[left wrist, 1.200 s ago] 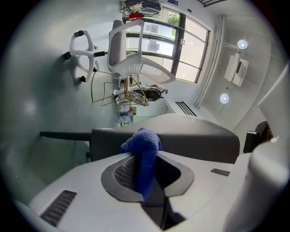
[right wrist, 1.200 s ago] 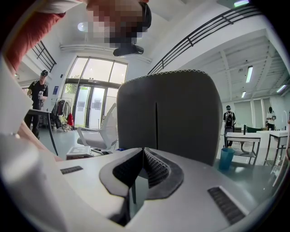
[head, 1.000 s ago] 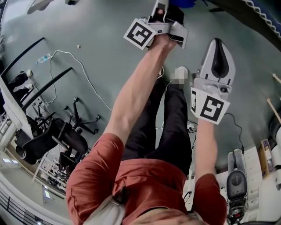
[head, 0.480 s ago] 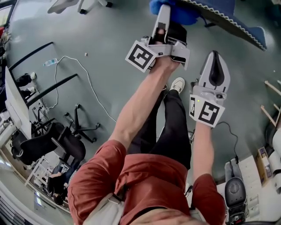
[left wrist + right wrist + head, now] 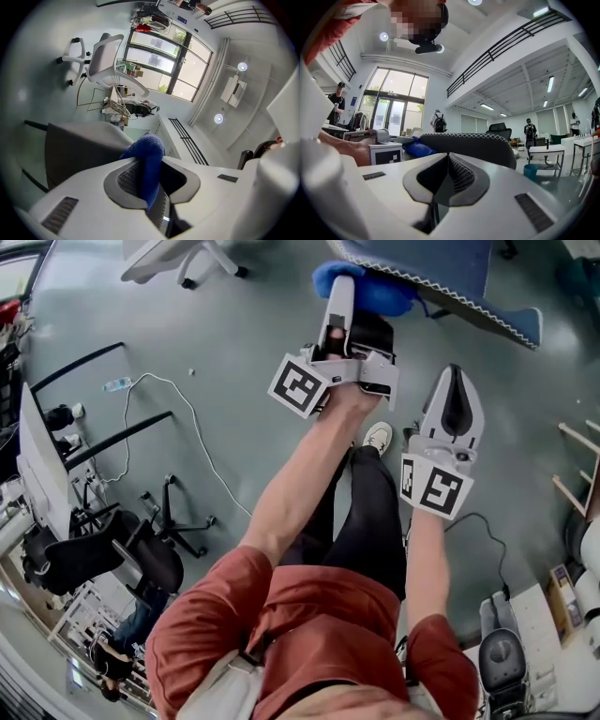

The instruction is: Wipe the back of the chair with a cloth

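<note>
The chair back [image 5: 441, 273], dark with a stitched pale edge, fills the top of the head view. My left gripper [image 5: 339, 287] is shut on a blue cloth [image 5: 375, 289], and the cloth lies against the chair back's lower edge. In the left gripper view the cloth [image 5: 147, 157] bulges out between the jaws, with the grey chair back [image 5: 79, 150] just beyond. My right gripper [image 5: 457, 381] hangs a little below and to the right, shut with nothing in it. In the right gripper view the chair back [image 5: 473, 145] spans the middle, with the cloth [image 5: 417, 149] at its left.
A black office chair [image 5: 103, 554] and a desk with a monitor [image 5: 37, 460] stand at the left. A white cable [image 5: 183, 413] runs across the grey floor. A white chair's base [image 5: 178, 259] is at top left. Wooden legs [image 5: 574, 465] show at the right. Several people [image 5: 439, 123] stand far off.
Both grippers sit lower in the head view, and far more of the chair back shows at the top. The cloth in the left gripper now rests at the chair back's edge.
</note>
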Motion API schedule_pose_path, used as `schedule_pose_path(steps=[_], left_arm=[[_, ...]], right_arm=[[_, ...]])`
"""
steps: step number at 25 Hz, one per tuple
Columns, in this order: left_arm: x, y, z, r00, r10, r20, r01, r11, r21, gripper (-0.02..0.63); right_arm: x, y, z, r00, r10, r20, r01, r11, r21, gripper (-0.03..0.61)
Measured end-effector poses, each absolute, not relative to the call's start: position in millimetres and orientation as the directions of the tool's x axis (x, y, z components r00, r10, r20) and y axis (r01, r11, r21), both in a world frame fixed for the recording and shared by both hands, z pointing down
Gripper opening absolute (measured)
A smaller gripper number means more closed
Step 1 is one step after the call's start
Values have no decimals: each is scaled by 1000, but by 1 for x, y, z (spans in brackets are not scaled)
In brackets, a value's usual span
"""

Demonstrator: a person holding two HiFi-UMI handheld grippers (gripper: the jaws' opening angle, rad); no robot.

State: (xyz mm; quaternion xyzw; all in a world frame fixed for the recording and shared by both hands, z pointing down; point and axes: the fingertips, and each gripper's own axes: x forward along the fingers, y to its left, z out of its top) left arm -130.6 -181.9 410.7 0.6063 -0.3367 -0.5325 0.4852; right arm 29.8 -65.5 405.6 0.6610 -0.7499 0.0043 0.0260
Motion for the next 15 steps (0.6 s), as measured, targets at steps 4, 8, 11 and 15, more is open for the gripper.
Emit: schedule_pose_path(steps=[4,8,11,15], left_arm=[[-133,-183,415,210,-920,-331,106,-315,943,77],[-131,-181,415,207,-919,-337,112,-320,941,77],[-130,-179,416,192,-921,-339,130,-319,939,77],[-125,-175,440,218,-925,-313,112,-294,949,77]], right_arm=[[30,-68,414,-124,-991,52,-992,126,27,25],[38,-65,427,-117,-990,73,-993,118,18,25],[42,-63,435,-109,-991,83,-994,111,11,25],[52,-60,447,-101,-991,88,-995,101,0,25]])
